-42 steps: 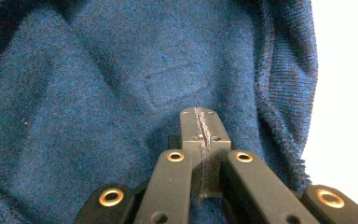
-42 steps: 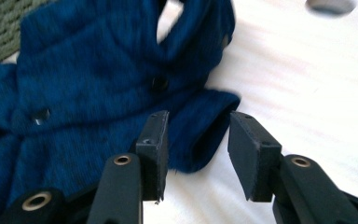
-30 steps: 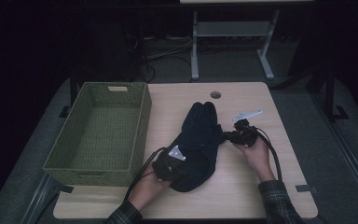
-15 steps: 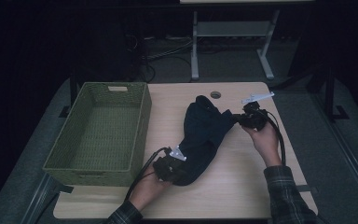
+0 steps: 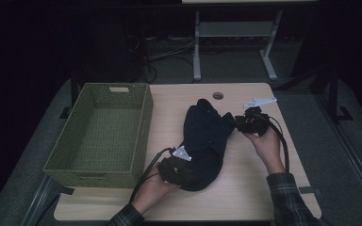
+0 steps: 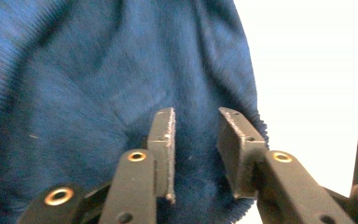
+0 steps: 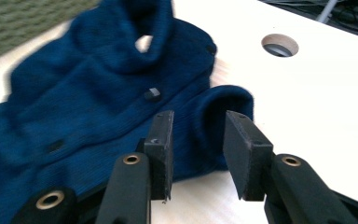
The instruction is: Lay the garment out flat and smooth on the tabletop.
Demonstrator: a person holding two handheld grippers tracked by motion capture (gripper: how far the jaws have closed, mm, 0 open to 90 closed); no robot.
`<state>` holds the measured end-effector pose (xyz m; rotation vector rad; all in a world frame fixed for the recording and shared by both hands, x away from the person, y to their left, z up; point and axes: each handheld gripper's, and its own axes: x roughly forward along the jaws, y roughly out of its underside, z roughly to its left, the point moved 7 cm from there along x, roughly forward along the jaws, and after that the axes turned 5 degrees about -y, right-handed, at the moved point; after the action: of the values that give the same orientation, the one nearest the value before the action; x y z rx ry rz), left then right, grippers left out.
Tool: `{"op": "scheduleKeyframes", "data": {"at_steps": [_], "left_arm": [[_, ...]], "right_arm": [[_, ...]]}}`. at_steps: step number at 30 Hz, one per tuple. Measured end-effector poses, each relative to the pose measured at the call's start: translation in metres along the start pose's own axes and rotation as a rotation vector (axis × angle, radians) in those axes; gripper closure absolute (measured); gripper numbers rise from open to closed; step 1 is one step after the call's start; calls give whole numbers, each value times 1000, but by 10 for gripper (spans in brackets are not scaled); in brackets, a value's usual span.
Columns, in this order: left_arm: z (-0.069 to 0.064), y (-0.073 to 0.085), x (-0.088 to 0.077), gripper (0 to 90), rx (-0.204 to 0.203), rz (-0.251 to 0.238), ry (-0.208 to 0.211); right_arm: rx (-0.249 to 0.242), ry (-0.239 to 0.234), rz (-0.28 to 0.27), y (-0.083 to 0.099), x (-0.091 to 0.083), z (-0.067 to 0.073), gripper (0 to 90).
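Note:
A dark blue knitted cardigan with buttons lies crumpled on the wooden table. My left gripper rests at its near, lower edge. In the left gripper view its jaws have just been opening and stand apart over the blue knit, the pads not pressing it. My right gripper is at the cardigan's right side, pointing left. Its jaws have also just been opening, with a gap between them, and the sleeve cuff lies just beyond the tips.
A green woven basket stands on the left part of the table, next to the cardigan. A round cable hole is near the table's far edge. Bare wood lies right of and in front of the cardigan.
My right hand has moved away from me toward the back right, drawing the cardigan's right part out sideways. The left hand has stayed at the cardigan's near edge.

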<state>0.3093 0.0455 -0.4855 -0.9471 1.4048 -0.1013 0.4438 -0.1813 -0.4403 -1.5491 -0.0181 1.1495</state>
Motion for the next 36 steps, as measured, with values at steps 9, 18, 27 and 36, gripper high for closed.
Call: {"op": "scheduleKeyframes", "data": {"at_steps": [9, 18, 27, 36], "left_arm": [[27, -19, -21, 611, -45, -81, -169], [49, -22, -9, 556, -63, -45, -265], [63, -18, 3, 554, -63, -1, -312], [60, -13, 4, 844, -60, 25, -273]], "right_arm": [[-13, -82, 8, 35, -18, 42, 628], [-13, -166, 46, 77, -18, 88, 597], [26, -187, 85, 101, -6, 116, 555], [28, -156, 93, 101, 3, 109, 863]]}}
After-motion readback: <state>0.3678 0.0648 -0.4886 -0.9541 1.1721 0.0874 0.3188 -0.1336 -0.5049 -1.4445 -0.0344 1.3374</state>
